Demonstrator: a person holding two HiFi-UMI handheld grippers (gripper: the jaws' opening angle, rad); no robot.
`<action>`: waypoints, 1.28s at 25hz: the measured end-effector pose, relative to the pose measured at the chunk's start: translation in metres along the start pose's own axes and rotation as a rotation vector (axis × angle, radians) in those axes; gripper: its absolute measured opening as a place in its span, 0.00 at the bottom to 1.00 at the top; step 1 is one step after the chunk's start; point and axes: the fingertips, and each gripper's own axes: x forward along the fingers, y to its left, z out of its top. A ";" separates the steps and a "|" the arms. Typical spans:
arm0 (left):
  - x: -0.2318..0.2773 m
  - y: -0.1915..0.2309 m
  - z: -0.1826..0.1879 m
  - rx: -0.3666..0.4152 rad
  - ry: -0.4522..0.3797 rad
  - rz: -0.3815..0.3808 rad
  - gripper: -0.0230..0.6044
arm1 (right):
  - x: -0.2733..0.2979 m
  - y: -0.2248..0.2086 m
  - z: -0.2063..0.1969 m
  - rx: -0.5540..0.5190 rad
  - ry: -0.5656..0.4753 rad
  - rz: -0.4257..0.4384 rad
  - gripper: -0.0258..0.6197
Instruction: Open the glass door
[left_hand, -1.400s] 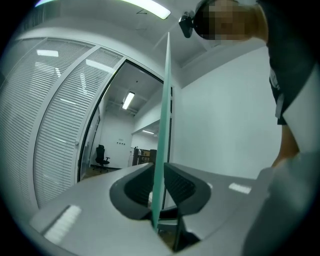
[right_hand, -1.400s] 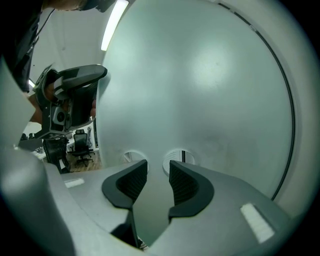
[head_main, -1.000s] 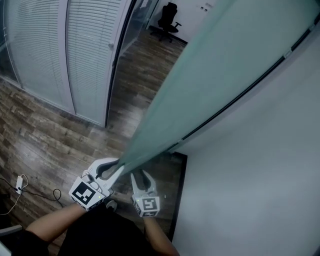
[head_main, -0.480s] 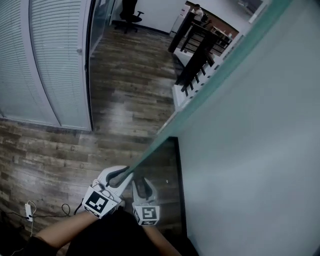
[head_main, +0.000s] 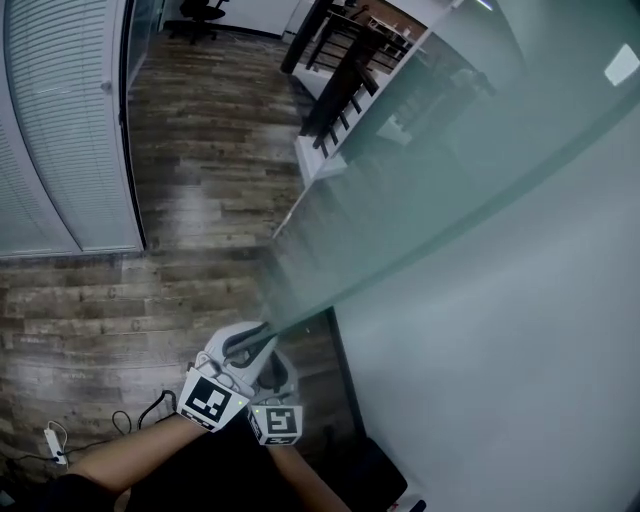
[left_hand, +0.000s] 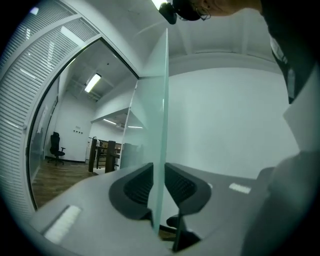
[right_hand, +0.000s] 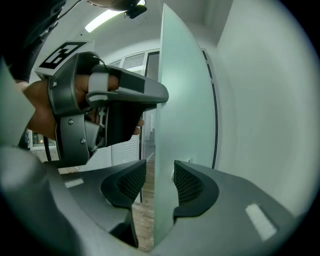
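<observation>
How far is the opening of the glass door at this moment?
Done: the glass door stands swung away from the white wall. In hand: its edge sits in the left hand-held gripper, pads touching, and the right hand-held gripper, pads clear; both have just been opening. Left: probably only withdrawing them.

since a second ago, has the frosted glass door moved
Yes. The frosted glass door has swung: its lower edge now lies farther right of the corner of the white slatted blind wall.
</observation>
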 end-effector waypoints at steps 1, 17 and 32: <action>0.003 -0.002 -0.001 0.002 0.006 -0.019 0.14 | 0.003 0.003 0.000 0.004 0.001 -0.003 0.28; 0.036 -0.077 -0.028 0.027 0.048 -0.186 0.16 | -0.025 -0.062 -0.024 0.073 -0.006 -0.247 0.20; 0.035 -0.123 -0.010 -0.050 -0.073 -0.223 0.16 | -0.076 -0.125 -0.025 0.121 -0.005 -0.289 0.15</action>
